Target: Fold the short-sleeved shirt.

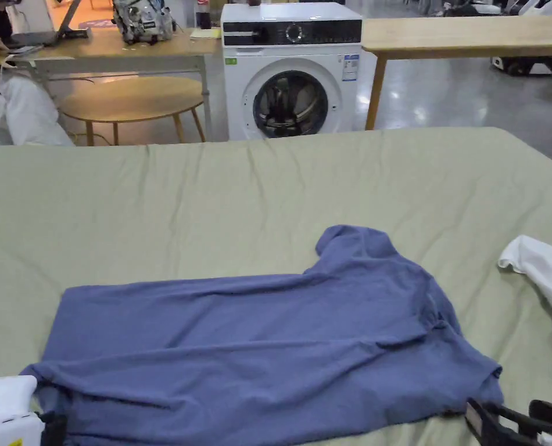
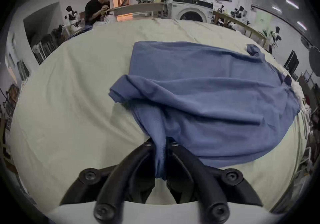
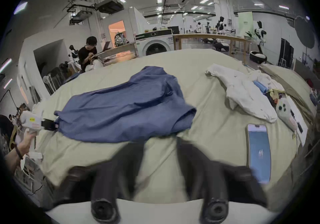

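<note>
Wide bare sheet on the surface (image 1: 211, 191) beyond your blue shirt (image 1: 280, 342), white garment (image 1: 545, 279) crowding your right, phone (image 3: 258, 153) lying beside your right gripper (image 3: 160, 143).

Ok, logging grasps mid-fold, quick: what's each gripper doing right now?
Left gripper: shut on the blue shirt, pinching a bunched edge.
Right gripper: open, holding nothing, just short of the shirt's near edge.

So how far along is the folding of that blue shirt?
Early on. Done: the blue shirt lies spread on the green sheet, still wrinkled, with no neat fold visible. In hand: the left gripper is shut on a bunch of fabric at one edge, while the right gripper is open just short of the sleeve end, holding nothing. Left: gripping that side, then making all the folds.
</note>
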The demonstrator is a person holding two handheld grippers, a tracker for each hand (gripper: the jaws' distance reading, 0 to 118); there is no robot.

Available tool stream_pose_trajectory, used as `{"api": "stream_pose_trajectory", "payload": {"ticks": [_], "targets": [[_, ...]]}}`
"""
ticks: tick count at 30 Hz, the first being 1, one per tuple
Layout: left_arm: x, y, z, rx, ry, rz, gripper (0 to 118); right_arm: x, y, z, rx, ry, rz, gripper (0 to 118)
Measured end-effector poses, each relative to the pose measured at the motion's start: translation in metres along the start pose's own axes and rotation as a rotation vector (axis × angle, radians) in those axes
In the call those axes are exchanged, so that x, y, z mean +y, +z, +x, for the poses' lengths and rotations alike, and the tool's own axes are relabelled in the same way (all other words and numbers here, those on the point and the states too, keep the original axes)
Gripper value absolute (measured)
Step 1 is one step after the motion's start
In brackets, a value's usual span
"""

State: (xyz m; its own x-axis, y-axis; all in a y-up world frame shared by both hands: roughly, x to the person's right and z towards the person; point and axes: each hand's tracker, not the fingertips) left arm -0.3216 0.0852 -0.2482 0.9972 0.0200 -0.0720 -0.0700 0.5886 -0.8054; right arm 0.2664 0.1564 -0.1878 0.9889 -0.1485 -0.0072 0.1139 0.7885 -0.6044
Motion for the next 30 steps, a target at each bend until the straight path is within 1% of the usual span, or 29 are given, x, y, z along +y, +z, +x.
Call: {"api": "stream_pose_trajectory", "payload": {"ticks": [1, 2, 4, 5, 6, 7, 8, 9, 10, 11, 12, 13, 14, 15, 16, 18, 19, 20, 21, 24, 26, 27, 30], "targets": [[0.001, 0.000, -0.002, -0.004, 0.006, -0.003, 4, 0.009, -0.012, 0.001, -0.013, -0.015, 0.006, 76], [0.001, 0.010, 0.004, -0.016, 0.033, 0.000, 4, 0.019, -0.030, 0.006, -0.045, -0.053, 0.004, 76], [0.000, 0.011, 0.005, -0.021, 0.046, 0.001, 4, 0.030, -0.072, 0.016, -0.099, -0.110, -0.061, 76], [0.000, 0.011, 0.005, -0.024, 0.053, 0.003, 4, 0.032, -0.093, 0.023, -0.132, -0.139, -0.127, 76], [-0.001, 0.018, 0.011, -0.025, 0.058, 0.004, 4, 0.027, -0.114, 0.029, -0.117, -0.165, -0.212, 75], [-0.002, 0.019, 0.012, -0.027, 0.060, 0.004, 4, 0.020, -0.127, 0.034, -0.078, -0.205, -0.285, 64], [-0.004, 0.020, 0.013, -0.028, 0.057, 0.008, 4, 0.012, -0.121, 0.027, -0.172, -0.141, -0.237, 56], [-0.004, 0.019, 0.013, -0.029, 0.056, 0.008, 4, 0.012, -0.104, 0.020, -0.133, -0.103, -0.138, 51], [-0.002, 0.018, 0.011, -0.032, 0.054, 0.011, 4, 0.014, -0.098, 0.014, -0.165, -0.084, -0.143, 33], [-0.002, 0.020, 0.009, -0.050, 0.052, 0.024, 4, 0.015, -0.097, 0.011, -0.148, -0.061, -0.157, 12], [-0.008, 0.026, 0.005, -0.094, 0.036, 0.112, 3, 0.018, -0.099, 0.012, -0.147, -0.044, -0.181, 10], [-0.014, 0.032, 0.002, -0.128, 0.022, 0.171, 3, 0.021, -0.088, 0.012, -0.143, -0.060, -0.185, 7], [-0.013, 0.035, -0.008, -0.110, 0.040, 0.136, 3, 0.026, -0.081, 0.014, -0.132, -0.072, -0.183, 7], [-0.013, 0.048, -0.011, -0.115, 0.065, 0.160, 3, 0.030, -0.071, 0.014, -0.124, -0.103, -0.159, 7], [-0.015, 0.063, -0.013, -0.134, 0.078, 0.233, 3, 0.034, -0.063, 0.013, -0.121, -0.124, -0.139, 7], [-0.011, 0.090, -0.024, -0.191, 0.105, 0.279, 3, 0.038, -0.044, 0.009, -0.118, -0.119, -0.102, 6], [-0.011, 0.101, -0.026, -0.211, 0.108, 0.293, 3, 0.039, -0.035, 0.006, -0.110, -0.104, -0.088, 6], [-0.013, 0.113, -0.028, -0.218, 0.105, 0.302, 3, 0.040, -0.024, 0.001, -0.104, -0.069, -0.072, 6], [-0.015, 0.123, -0.030, -0.232, 0.093, 0.280, 3, 0.038, -0.008, -0.006, -0.133, -0.050, -0.055, 6], [-0.038, 0.156, -0.036, -0.223, 0.109, 0.274, 3, 0.019, 0.022, -0.004, -0.111, -0.046, -0.056, 6], [-0.065, 0.169, -0.039, -0.232, 0.131, 0.254, 3, 0.001, 0.039, 0.001, -0.070, -0.037, -0.091, 6], [-0.079, 0.174, -0.043, -0.231, 0.138, 0.225, 3, -0.011, 0.049, 0.002, -0.080, -0.037, -0.090, 6], [-0.116, 0.182, -0.054, -0.211, 0.195, 0.149, 3, -0.046, 0.072, 0.010, -0.078, -0.078, -0.127, 6]]}}
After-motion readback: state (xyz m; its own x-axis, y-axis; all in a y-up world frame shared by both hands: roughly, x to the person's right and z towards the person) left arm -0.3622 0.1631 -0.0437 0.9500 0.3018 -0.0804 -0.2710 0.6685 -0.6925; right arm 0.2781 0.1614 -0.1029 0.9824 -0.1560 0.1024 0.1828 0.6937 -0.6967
